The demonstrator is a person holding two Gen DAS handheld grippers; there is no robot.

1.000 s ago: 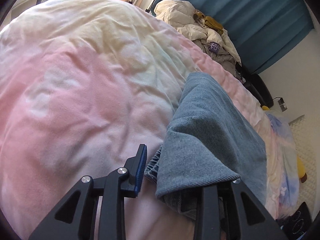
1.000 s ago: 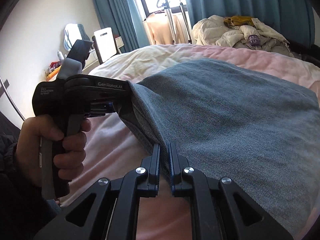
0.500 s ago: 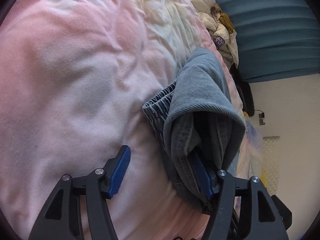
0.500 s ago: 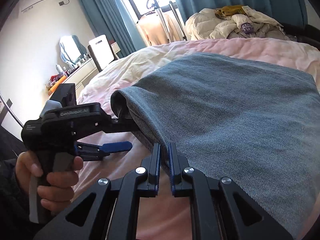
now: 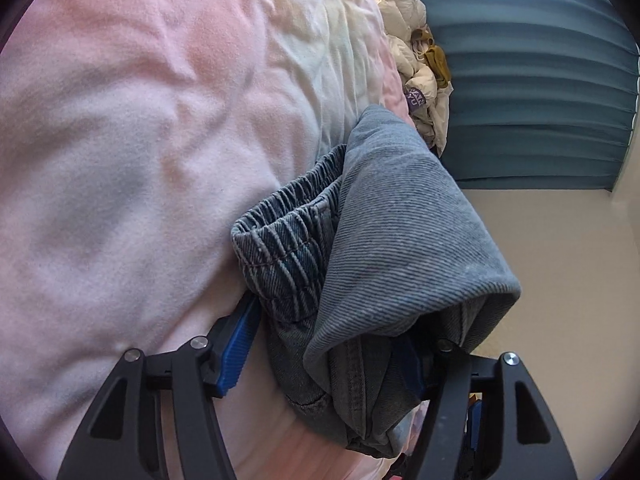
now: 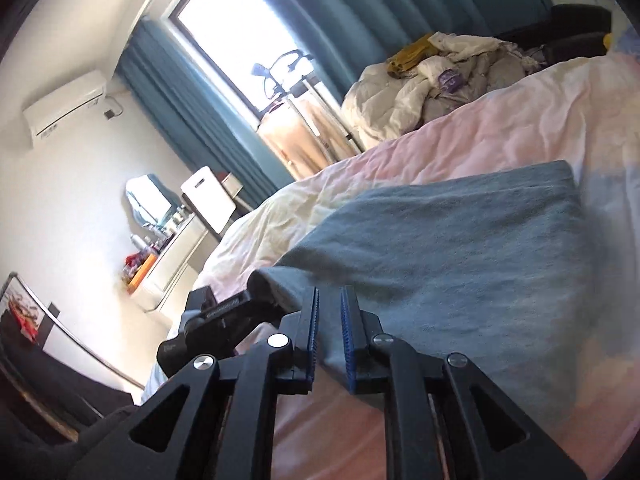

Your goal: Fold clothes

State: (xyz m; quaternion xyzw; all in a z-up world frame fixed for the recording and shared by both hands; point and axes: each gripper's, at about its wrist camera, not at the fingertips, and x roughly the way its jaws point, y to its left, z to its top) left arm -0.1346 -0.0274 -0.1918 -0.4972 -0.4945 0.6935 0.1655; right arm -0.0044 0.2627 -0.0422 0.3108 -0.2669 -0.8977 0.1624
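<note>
Folded blue jeans (image 5: 400, 232) lie on the pink-and-cream bedcover (image 5: 120, 160), with the elastic waistband (image 5: 288, 216) showing under the top fold. My left gripper (image 5: 332, 328) stands wide, straddling the near corner of the jeans. Its left pad (image 5: 236, 356) lies beside the waistband, and its right finger is hidden inside the fold. In the right wrist view the jeans (image 6: 440, 248) lie flat ahead. My right gripper (image 6: 328, 320) hovers just short of their near edge, its jaws opening a narrow gap with nothing pinched. The left gripper's body (image 6: 224, 320) reaches under the jeans' left corner.
A heap of white and tan clothes (image 6: 432, 80) sits at the far end of the bed before teal curtains (image 6: 360, 20). A garment rack (image 6: 304, 128) stands by the window. A dresser (image 6: 168, 264) and a white chair (image 6: 208, 200) stand left of the bed.
My right gripper has let go of the jeans' edge, drawn back and up, and rolled. My left gripper has widened, rolled and sunk, with the jeans' corner now between its fingers.
</note>
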